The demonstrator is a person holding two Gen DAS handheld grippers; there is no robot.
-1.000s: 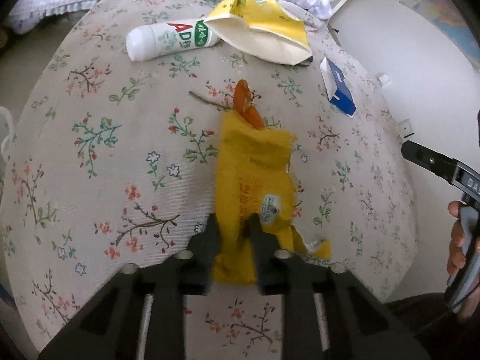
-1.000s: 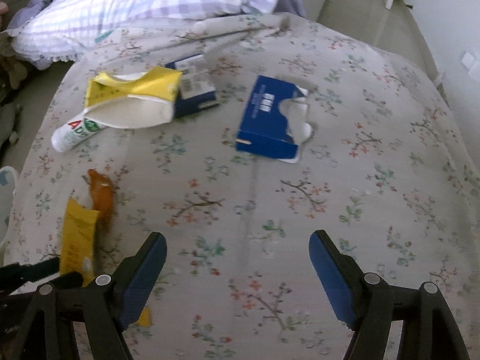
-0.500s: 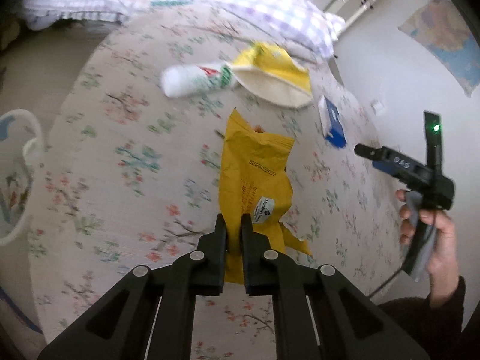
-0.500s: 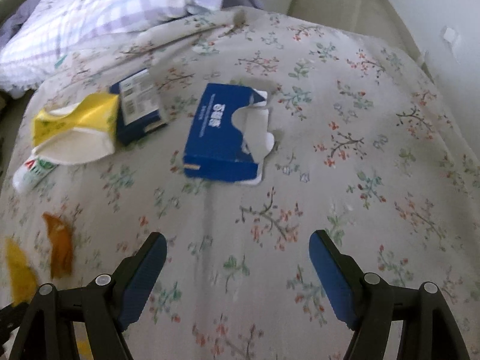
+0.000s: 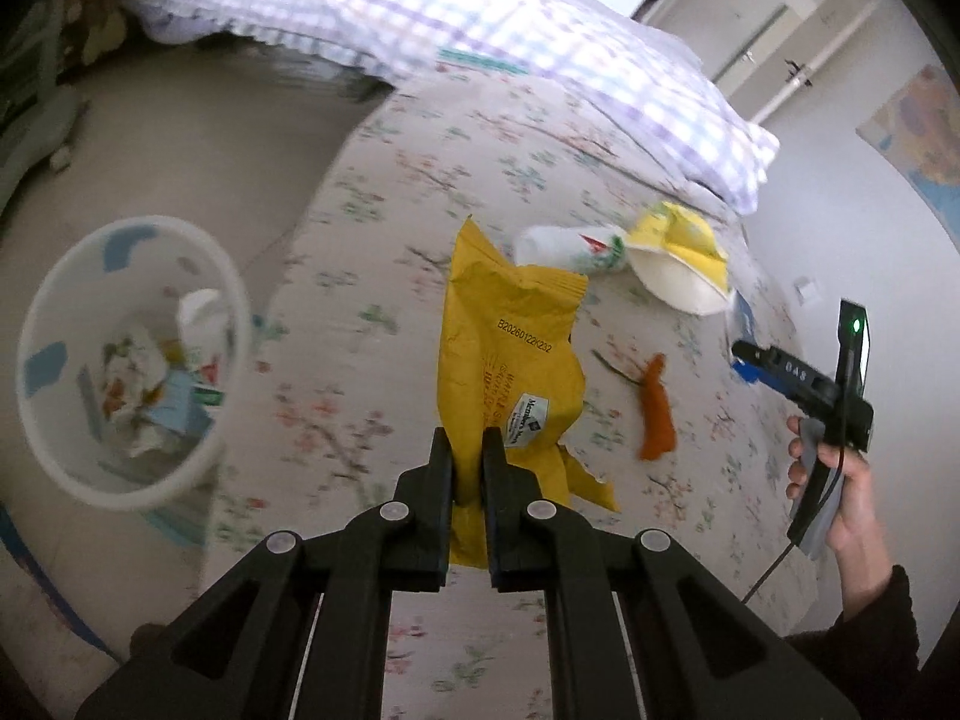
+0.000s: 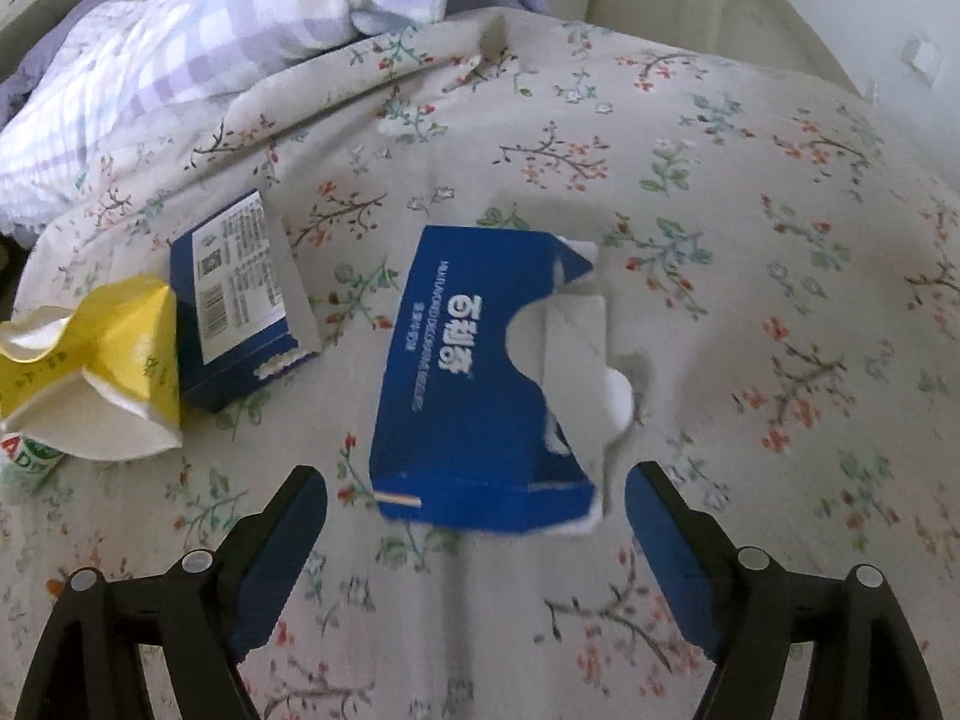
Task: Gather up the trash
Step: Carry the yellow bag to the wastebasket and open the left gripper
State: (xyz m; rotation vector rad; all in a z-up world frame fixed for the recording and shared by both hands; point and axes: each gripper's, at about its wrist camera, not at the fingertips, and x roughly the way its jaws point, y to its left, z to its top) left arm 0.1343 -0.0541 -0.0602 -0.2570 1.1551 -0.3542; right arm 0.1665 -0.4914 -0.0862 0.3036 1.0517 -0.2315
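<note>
My left gripper (image 5: 467, 450) is shut on a yellow snack bag (image 5: 510, 348) and holds it lifted above the floral bed. A white waste bin (image 5: 129, 360) with trash inside stands on the floor to the left. An orange peel (image 5: 655, 408), a white tube (image 5: 570, 247) and a yellow-and-white carton (image 5: 678, 264) lie on the bed. My right gripper (image 6: 476, 495) is open, its jaws on either side of the near end of a torn blue box (image 6: 480, 384). A second blue box (image 6: 240, 312) lies beside the yellow carton (image 6: 96, 372).
A checked pillow (image 5: 480, 30) lies at the head of the bed and shows in the right wrist view too (image 6: 180, 42). The right gripper and the hand holding it show at the right of the left wrist view (image 5: 828, 396). Bare floor lies around the bin.
The left gripper has lifted the yellow bag off the bed and swung left, bringing the bin into view. The right gripper has moved forward up to the torn blue box.
</note>
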